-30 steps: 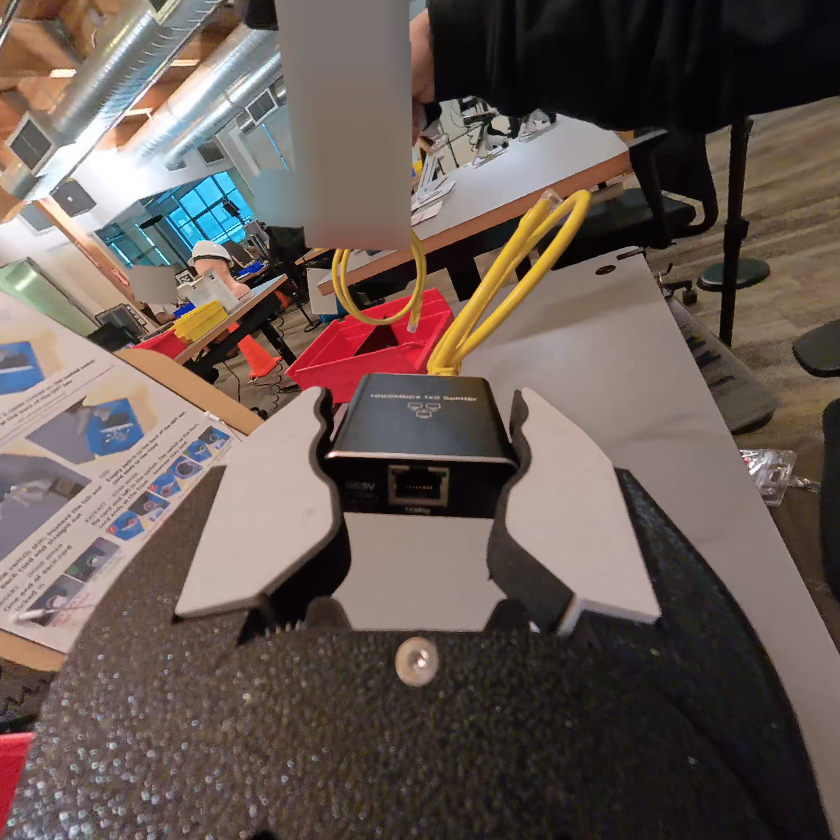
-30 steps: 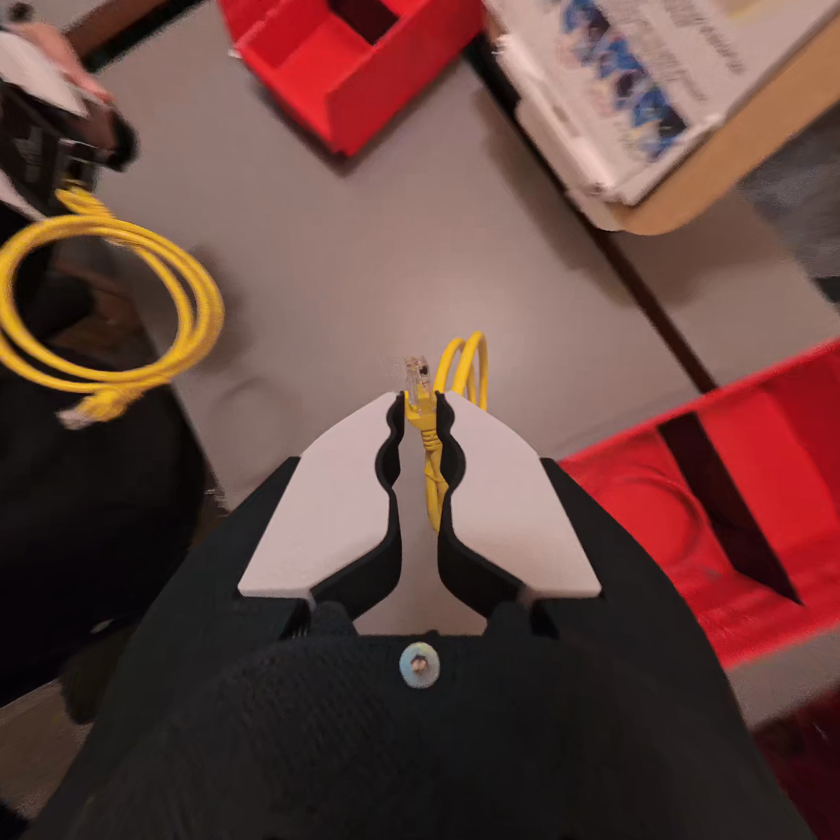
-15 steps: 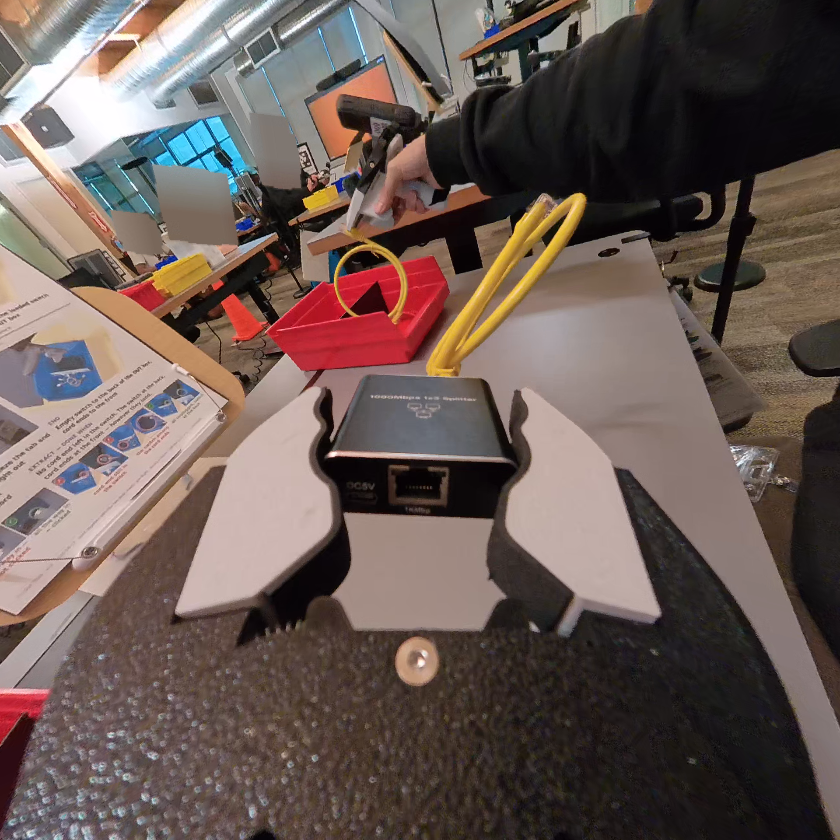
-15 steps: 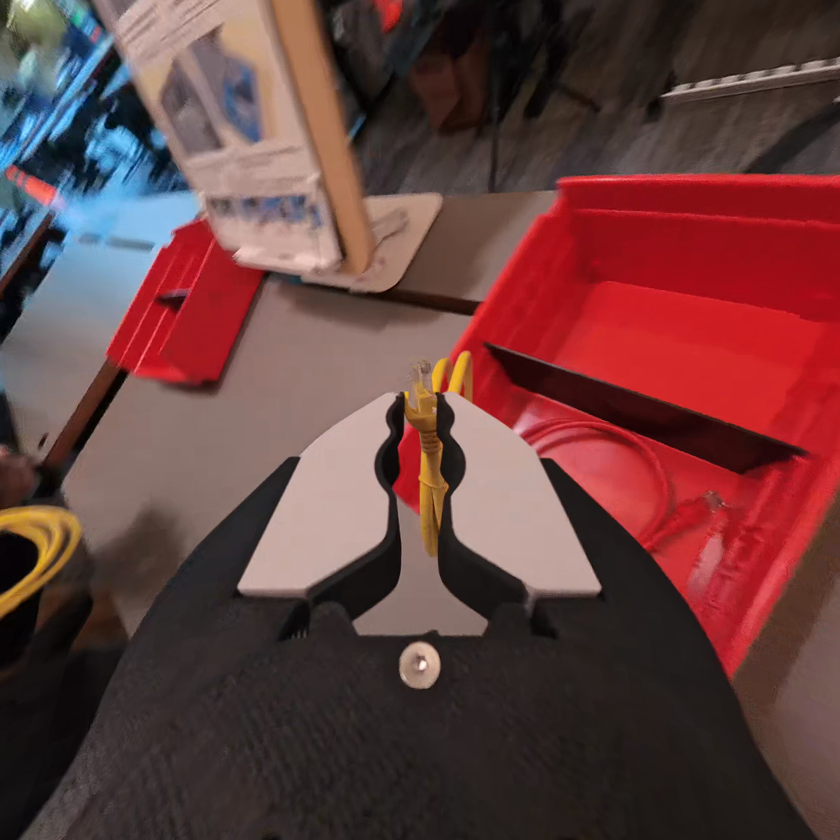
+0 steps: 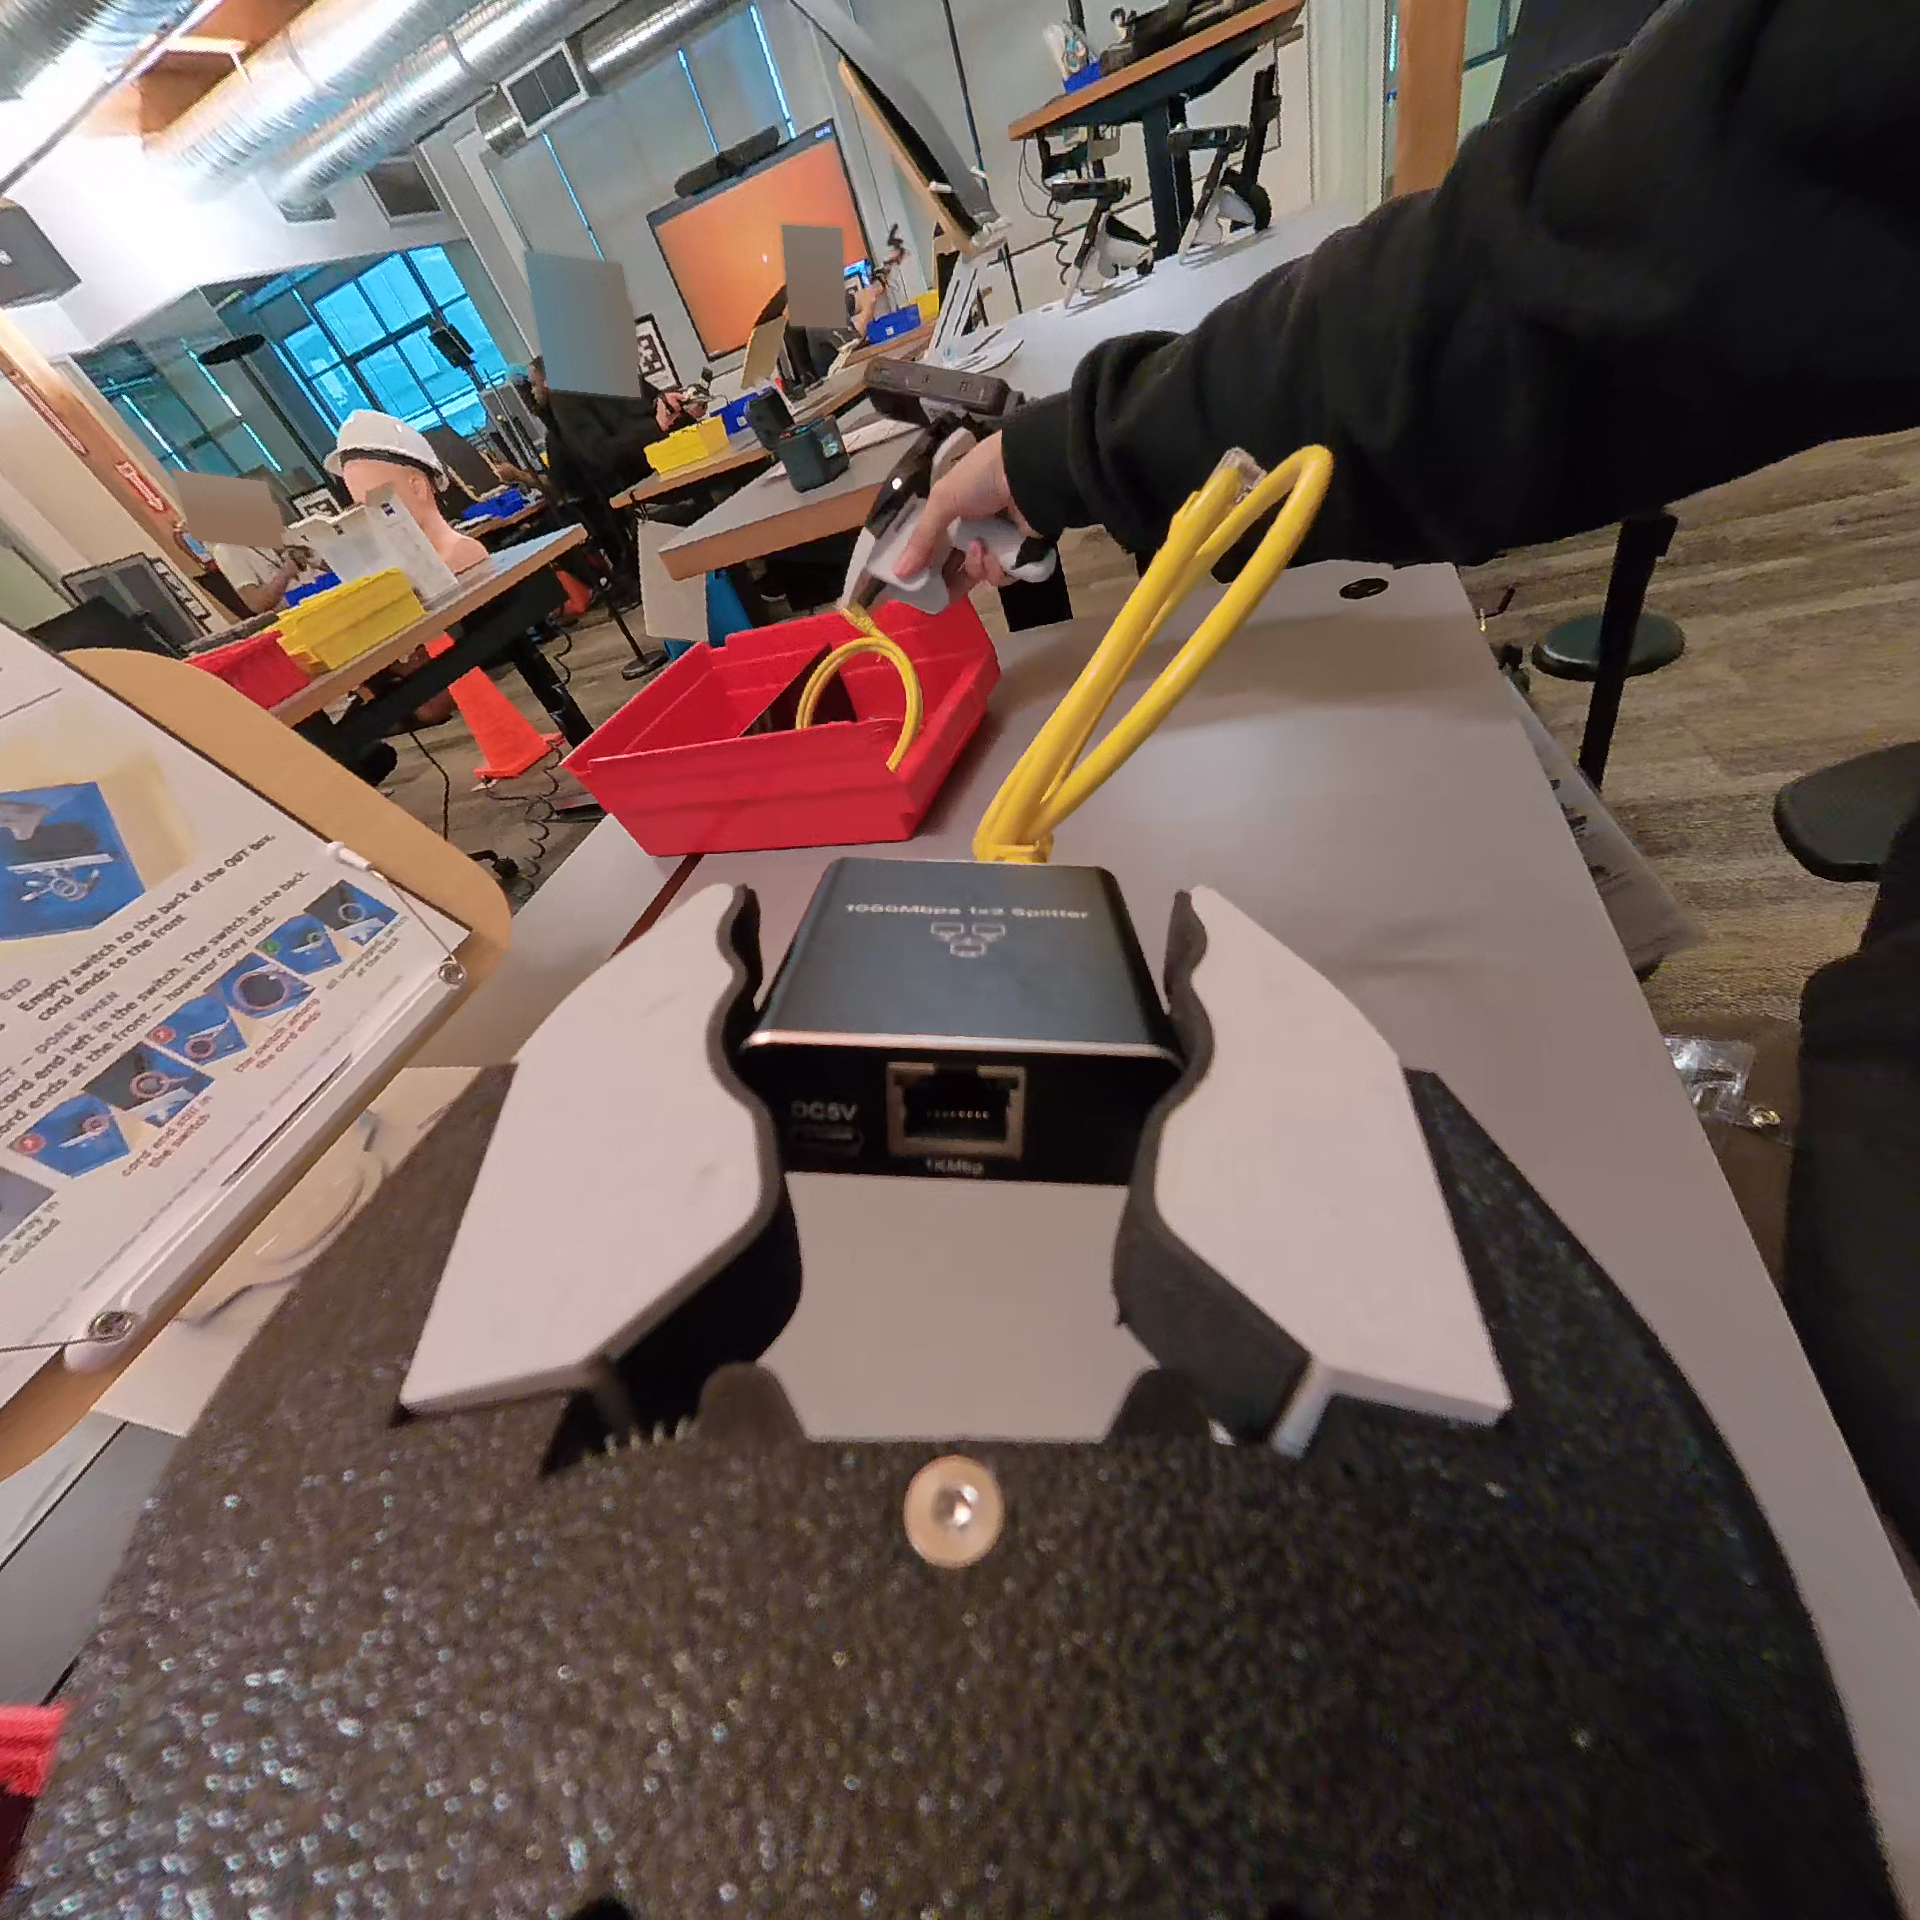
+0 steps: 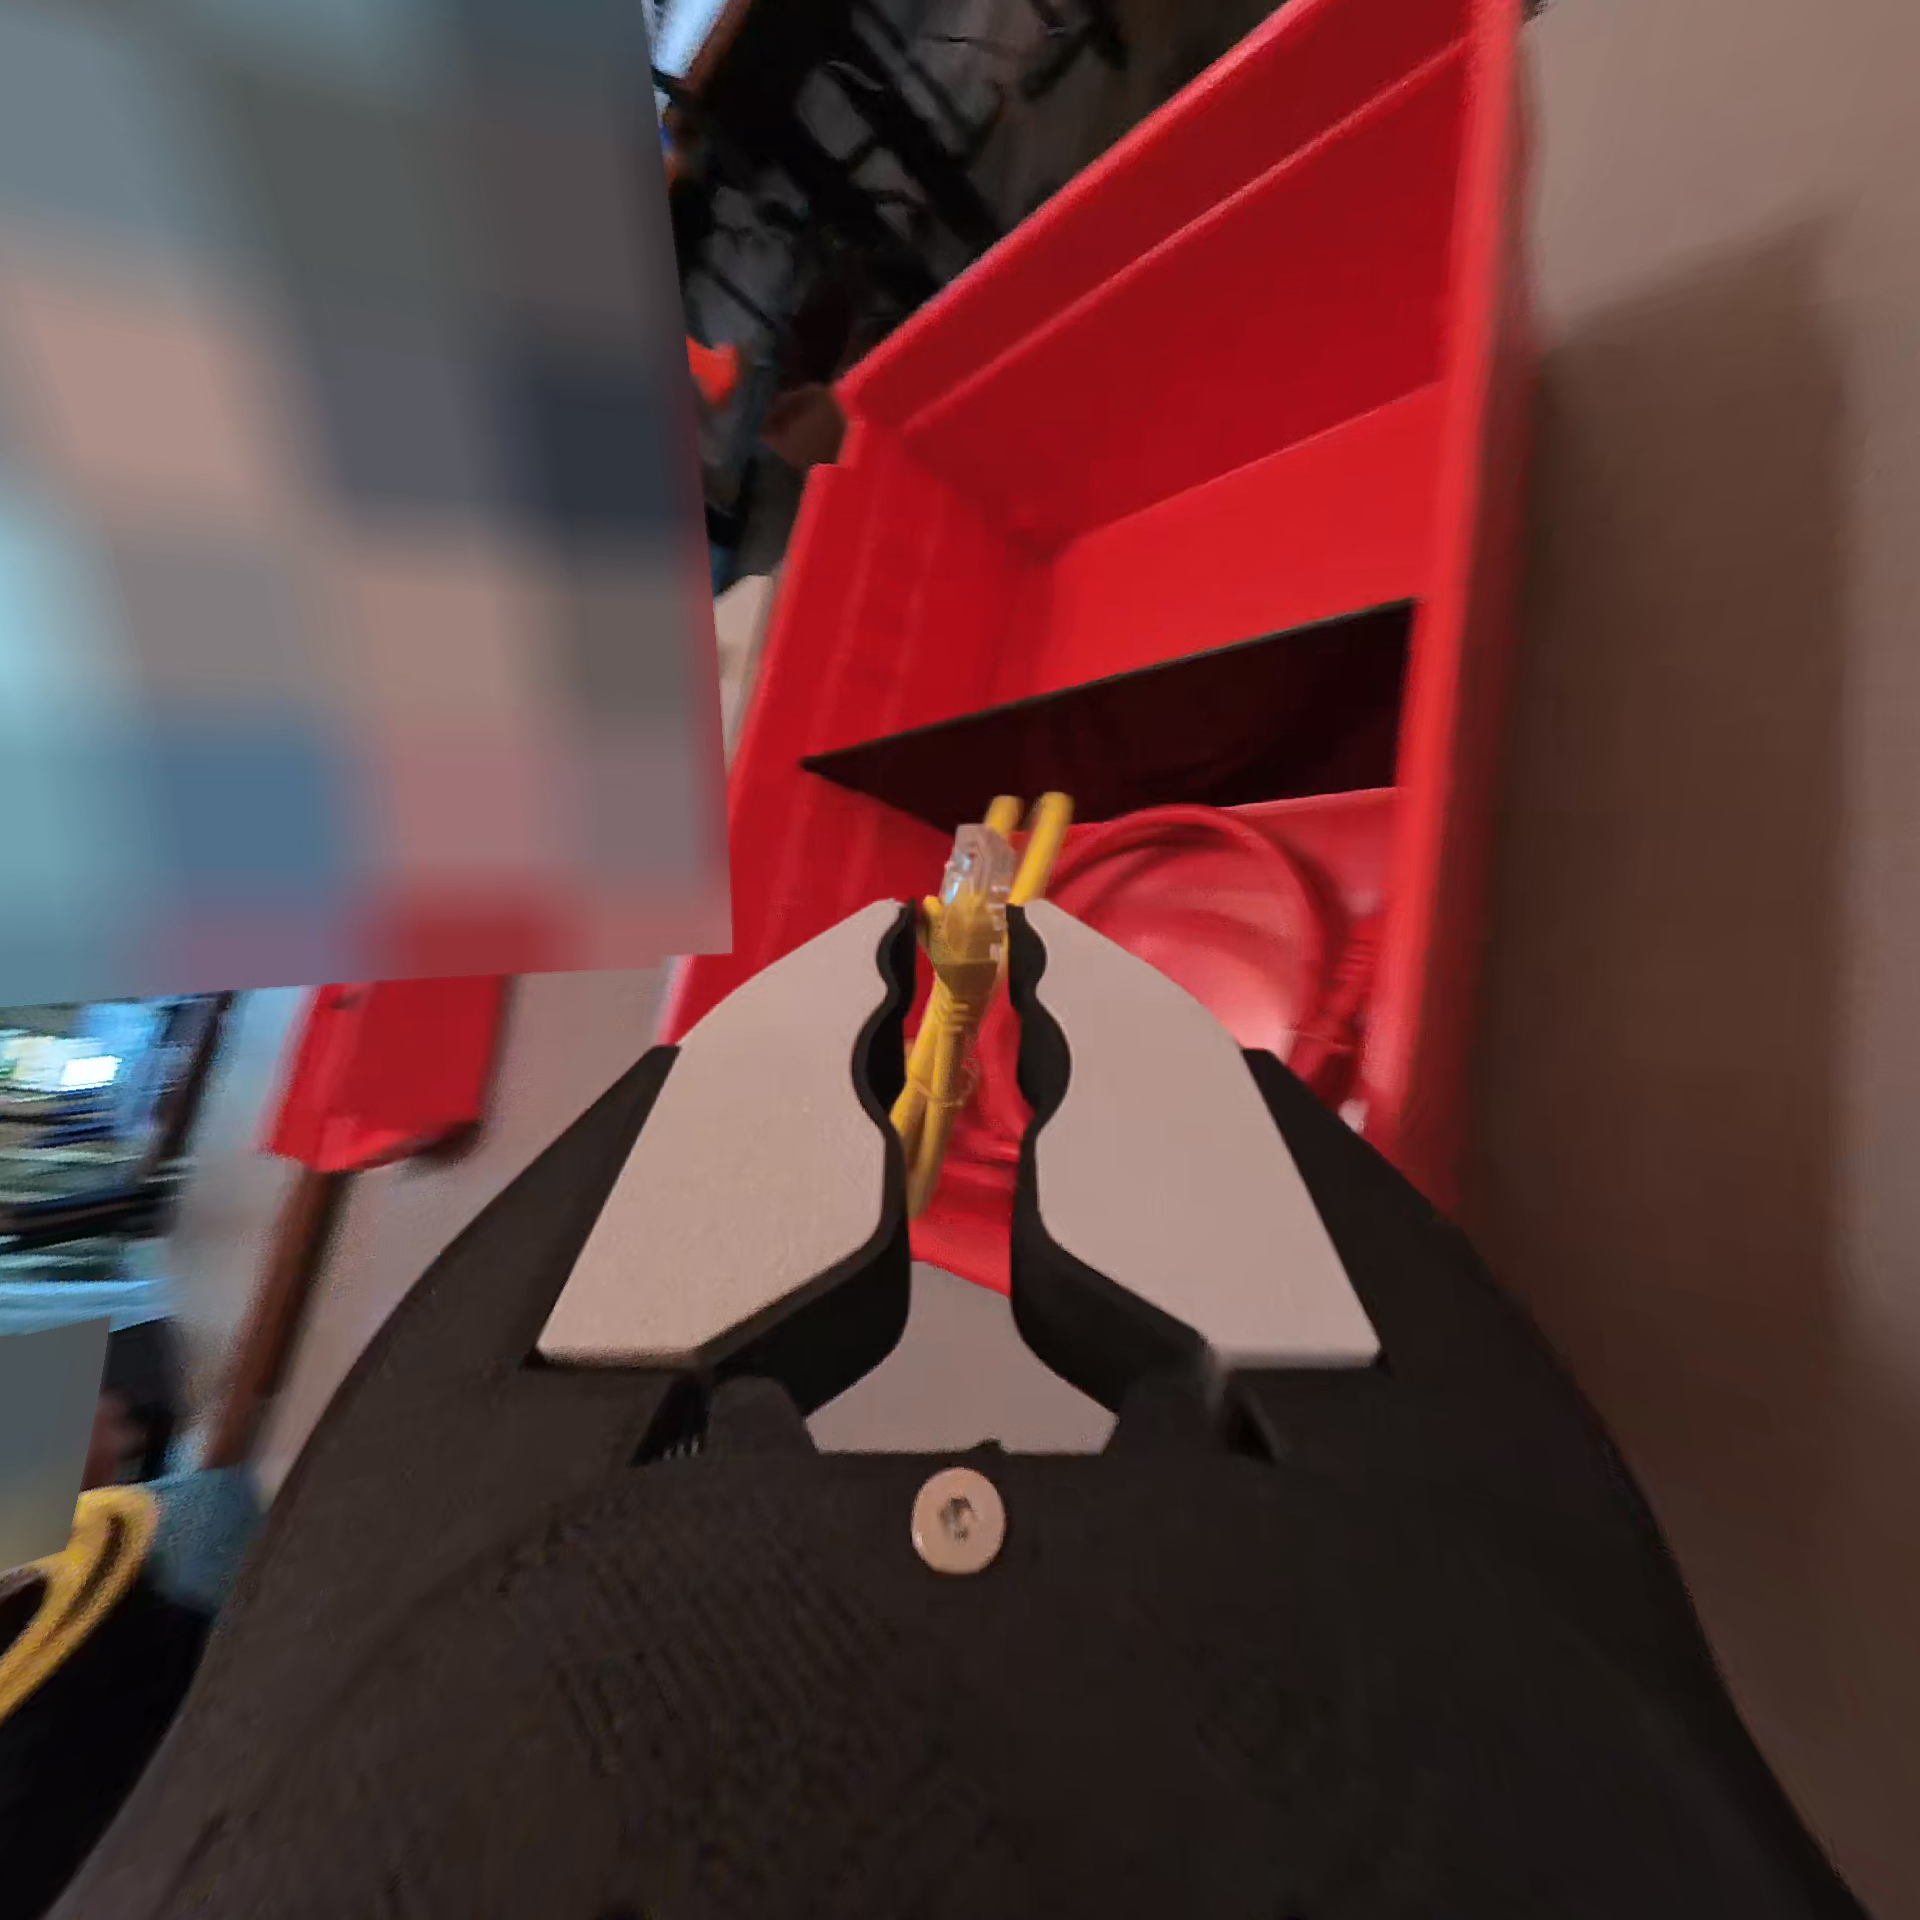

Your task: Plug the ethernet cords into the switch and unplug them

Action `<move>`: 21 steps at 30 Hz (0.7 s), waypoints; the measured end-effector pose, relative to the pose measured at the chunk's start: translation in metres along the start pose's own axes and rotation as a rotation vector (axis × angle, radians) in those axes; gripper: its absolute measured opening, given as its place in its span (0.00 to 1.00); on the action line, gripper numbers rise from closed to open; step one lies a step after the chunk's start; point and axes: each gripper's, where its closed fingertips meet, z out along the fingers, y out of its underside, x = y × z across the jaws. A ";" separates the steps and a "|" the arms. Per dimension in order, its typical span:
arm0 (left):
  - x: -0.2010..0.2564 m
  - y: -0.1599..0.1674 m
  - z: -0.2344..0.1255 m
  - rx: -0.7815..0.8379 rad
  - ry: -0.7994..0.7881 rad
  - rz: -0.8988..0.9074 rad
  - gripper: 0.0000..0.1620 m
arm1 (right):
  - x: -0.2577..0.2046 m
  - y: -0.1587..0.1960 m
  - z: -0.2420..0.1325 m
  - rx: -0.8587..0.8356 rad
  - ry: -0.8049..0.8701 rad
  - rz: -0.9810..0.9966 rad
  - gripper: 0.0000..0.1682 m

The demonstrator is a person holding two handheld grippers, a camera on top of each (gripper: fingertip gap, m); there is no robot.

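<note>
My left gripper (image 5: 961, 914) is shut on the black switch (image 5: 961, 971), holding it by its sides above the grey table (image 5: 1351, 790). A looped yellow cord (image 5: 1132, 675) is plugged into the switch's far side; its near port is empty. My right gripper (image 6: 961, 914) is shut on the plug end of a second yellow ethernet cord (image 6: 961, 956), held over the red bin (image 6: 1195, 582). In the left wrist view this gripper (image 5: 868, 608) hangs its cord (image 5: 862, 675) into the bin (image 5: 748, 790).
A red cord (image 6: 1247, 914) lies in the bin's near compartment, before a black divider (image 6: 1143, 717). A board with an instruction sheet (image 5: 187, 997) stands at the left. A second red bin (image 6: 384, 1070) sits farther off. A black-sleeved arm (image 5: 1455, 343) reaches across above the table. The gap from one gripper's tips to the other's is roughly 55 centimeters.
My right gripper has carried its yellow cord from over the table to above the red bin and lowered it, so the loop now hangs inside. My left gripper still holds the switch, tilted slightly.
</note>
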 end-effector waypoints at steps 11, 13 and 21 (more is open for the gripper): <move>-0.004 -0.001 -0.001 0.024 -0.040 0.007 0.46 | -0.159 0.035 -0.005 -0.270 -0.188 -0.509 0.43; 0.001 -0.002 0.000 0.034 -0.021 0.020 0.46 | -0.246 0.090 -0.014 -0.423 -0.509 -0.505 0.38; 0.033 -0.019 0.003 0.109 0.092 0.074 0.46 | -0.389 0.294 -0.034 -1.004 -0.955 -0.706 0.39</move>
